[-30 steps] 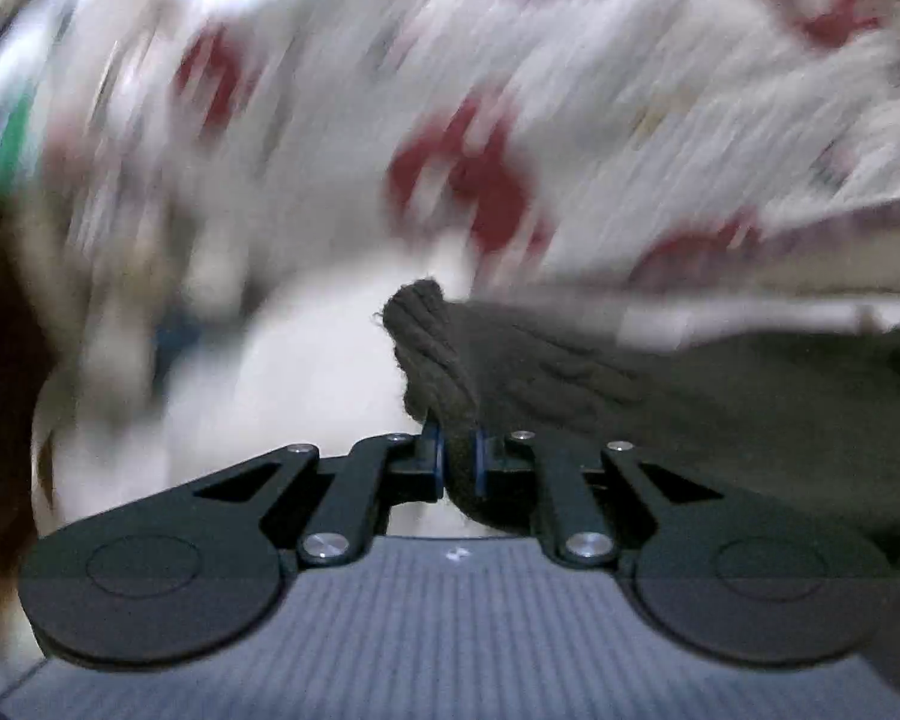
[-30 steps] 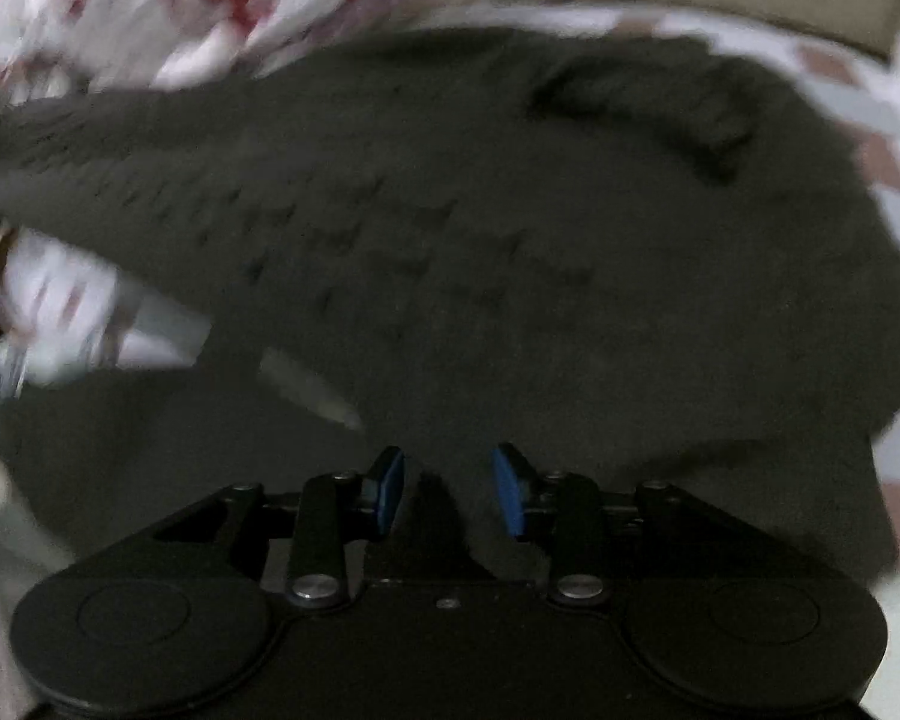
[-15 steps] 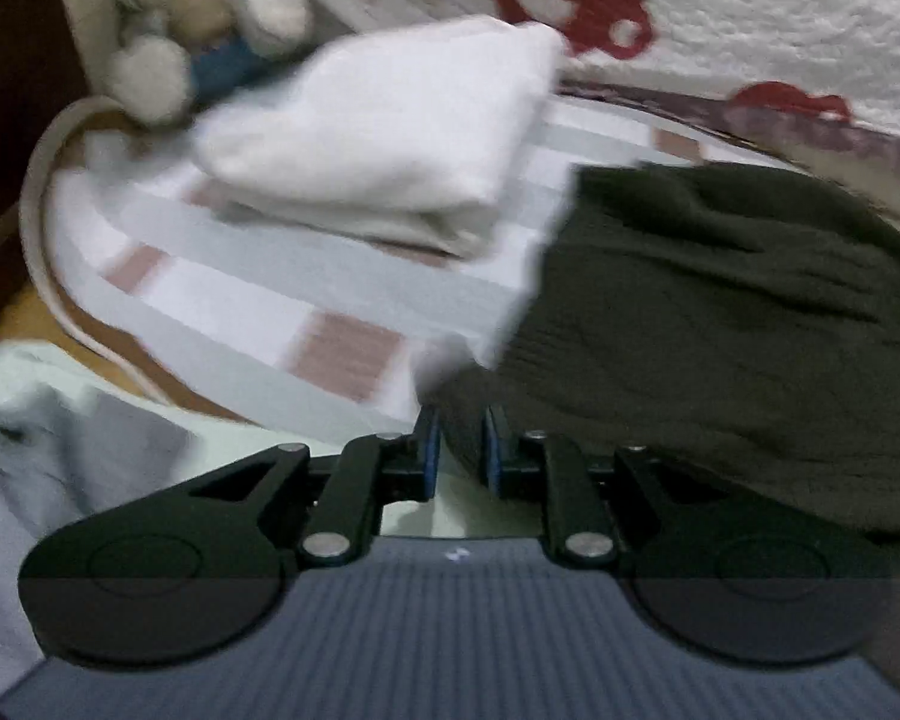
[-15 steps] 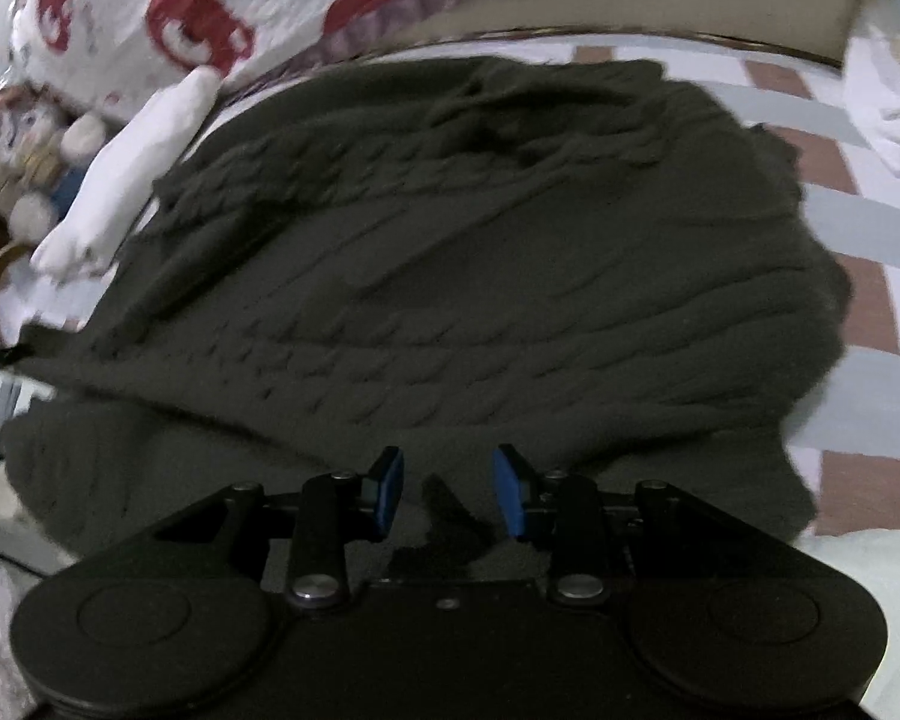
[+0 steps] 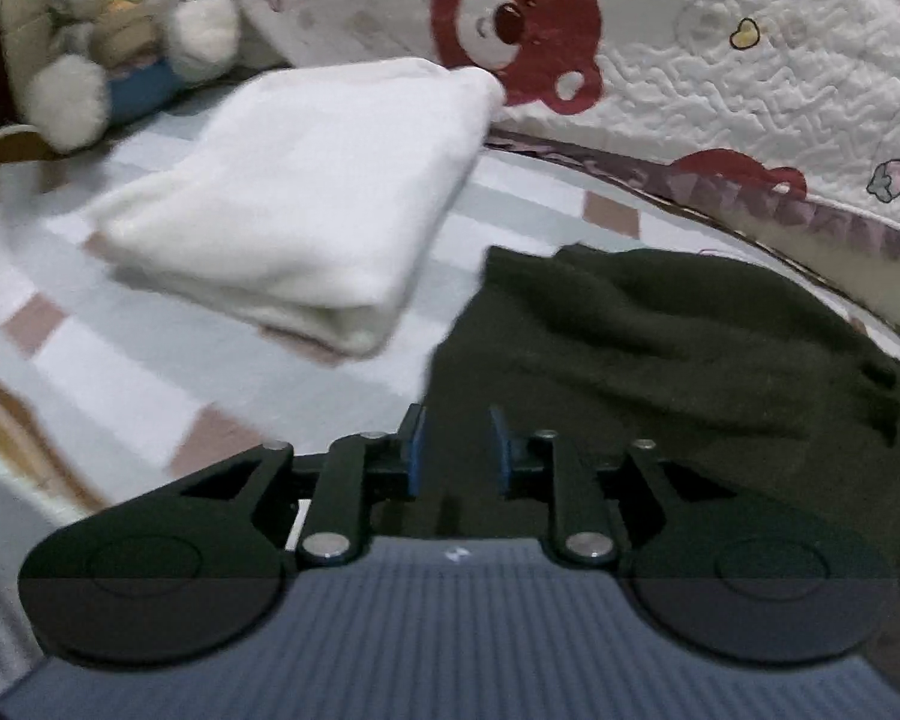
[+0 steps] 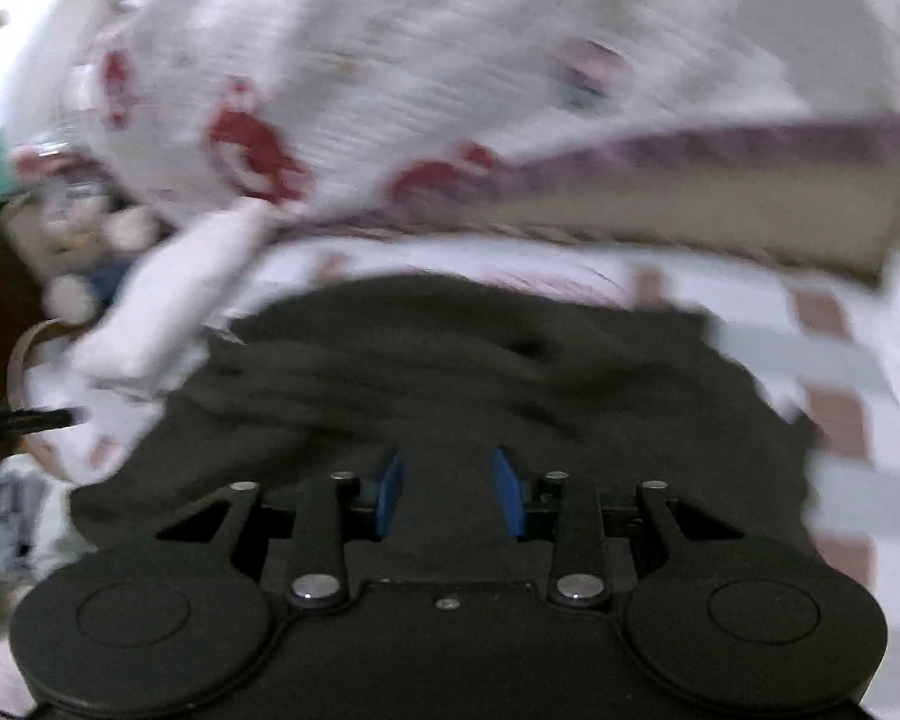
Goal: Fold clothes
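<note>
Sweater (image 5: 660, 348) lies released at lower right; left gripper (image 5: 455, 450) and right gripper (image 6: 448, 495) have just opened, both empty. Regrasp an edge squarely.

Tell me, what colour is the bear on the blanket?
Red, with a white muzzle: the bear shows best in the left wrist view.

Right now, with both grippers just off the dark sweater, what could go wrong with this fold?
1. The dark sweater lies bunched and wrinkled, so the fold may set crooked.
2. Its edge sits close to the folded white cloth; a regrasp by the left gripper, jaws just opening and empty, could drag that stack.
</note>
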Motion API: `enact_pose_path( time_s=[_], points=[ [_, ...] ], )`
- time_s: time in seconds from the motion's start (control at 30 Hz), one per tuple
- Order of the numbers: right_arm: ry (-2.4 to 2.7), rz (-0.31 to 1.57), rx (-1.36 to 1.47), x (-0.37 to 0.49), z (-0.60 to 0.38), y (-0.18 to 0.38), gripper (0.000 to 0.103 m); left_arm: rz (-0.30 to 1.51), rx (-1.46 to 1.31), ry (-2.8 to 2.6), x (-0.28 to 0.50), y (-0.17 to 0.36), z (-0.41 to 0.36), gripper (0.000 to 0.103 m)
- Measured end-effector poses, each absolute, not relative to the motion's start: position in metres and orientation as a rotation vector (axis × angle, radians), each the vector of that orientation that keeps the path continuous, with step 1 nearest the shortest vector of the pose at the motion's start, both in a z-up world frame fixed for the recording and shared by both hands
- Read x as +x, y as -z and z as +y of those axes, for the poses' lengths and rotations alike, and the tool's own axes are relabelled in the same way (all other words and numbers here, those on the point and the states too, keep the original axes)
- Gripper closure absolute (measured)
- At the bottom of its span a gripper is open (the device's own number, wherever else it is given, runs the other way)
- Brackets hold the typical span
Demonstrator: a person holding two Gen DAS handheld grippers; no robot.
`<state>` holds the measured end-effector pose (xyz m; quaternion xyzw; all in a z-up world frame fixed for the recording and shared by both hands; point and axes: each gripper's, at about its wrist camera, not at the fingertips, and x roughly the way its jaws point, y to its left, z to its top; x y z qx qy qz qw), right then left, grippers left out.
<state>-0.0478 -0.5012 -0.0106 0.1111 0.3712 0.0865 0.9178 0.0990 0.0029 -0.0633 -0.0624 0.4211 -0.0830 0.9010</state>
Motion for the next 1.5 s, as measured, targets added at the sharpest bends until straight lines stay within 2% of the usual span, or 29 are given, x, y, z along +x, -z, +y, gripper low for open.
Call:
enact_pose_path(
  time_s=[0.17, 0.23, 0.33, 0.43, 0.5, 0.57, 0.67, 0.7, 0.83, 0.87, 0.9, 0.93, 1.07, 1.13, 1.17, 1.2, 1.27, 1.4, 1.5],
  points=[
    [-0.150, 0.776, 0.140, -0.015, -0.467, 0.013, 0.059, 0.885, -0.228, 0.190, 0.116, 0.086, -0.015, 0.079],
    [-0.173, 0.814, 0.122, -0.008, -0.458, 0.015, 0.064, 0.878, -0.221, 0.228, 0.125, 0.086, -0.019, 0.079],
    [-0.170, 0.845, 0.214, -0.007, -0.466, -0.008, 0.064, 0.872, -0.322, 0.389, 0.150, 0.082, -0.017, 0.079],
    [-0.157, 0.833, 0.296, 0.014, -0.483, -0.037, 0.059, 0.861, -0.308, 0.455, 0.180, 0.081, -0.021, 0.079],
    [-0.084, 0.789, 0.285, 0.035, -0.495, -0.046, 0.050, 0.806, -0.213, 0.464, 0.198, 0.081, -0.031, 0.077],
    [-0.015, 0.742, 0.265, 0.057, -0.507, -0.035, 0.050, 0.791, -0.165, 0.485, 0.217, 0.084, -0.041, 0.070],
    [0.070, 0.677, 0.239, 0.088, -0.525, -0.013, 0.050, 0.815, -0.139, 0.523, 0.247, 0.090, -0.055, 0.068],
    [0.100, 0.663, 0.226, 0.096, -0.531, -0.005, 0.050, 0.836, -0.136, 0.539, 0.257, 0.093, -0.060, 0.064],
    [0.198, 0.700, 0.198, 0.113, -0.558, 0.028, 0.051, 0.877, -0.119, 0.618, 0.290, 0.101, -0.081, 0.061],
    [0.190, 0.731, 0.220, 0.116, -0.568, 0.034, 0.069, 0.879, -0.151, 0.672, 0.297, 0.104, -0.083, 0.061],
    [0.165, 0.773, 0.260, 0.120, -0.578, 0.040, 0.097, 0.888, -0.171, 0.723, 0.303, 0.106, -0.085, 0.061],
    [0.140, 0.814, 0.301, 0.123, -0.588, 0.045, 0.101, 0.898, -0.185, 0.771, 0.309, 0.108, -0.087, 0.062],
    [0.091, 0.896, 0.373, 0.126, -0.608, 0.058, 0.094, 0.898, 0.085, 0.875, 0.312, 0.109, -0.115, 0.061],
    [0.113, 0.956, 0.326, 0.128, -0.612, 0.064, 0.088, 0.928, 0.199, 0.929, 0.310, 0.115, -0.127, 0.056],
    [0.126, 0.985, 0.302, 0.129, -0.615, 0.068, 0.079, 0.948, 0.230, 0.949, 0.310, 0.119, -0.131, 0.054],
    [0.145, 1.012, 0.281, 0.130, -0.619, 0.072, 0.067, 0.961, 0.242, 0.954, 0.310, 0.122, -0.133, 0.054],
    [0.191, 1.043, 0.272, 0.132, -0.631, 0.082, 0.058, 0.986, 0.240, 0.947, 0.313, 0.128, -0.135, 0.052],
    [0.255, 1.057, 0.335, 0.132, -0.655, 0.106, 0.054, 1.107, 0.107, 0.957, 0.329, 0.139, -0.135, 0.052],
    [0.273, 1.030, 0.415, 0.129, -0.663, 0.122, 0.053, 1.117, 0.158, 0.955, 0.325, 0.138, -0.144, 0.052]
  ],
)
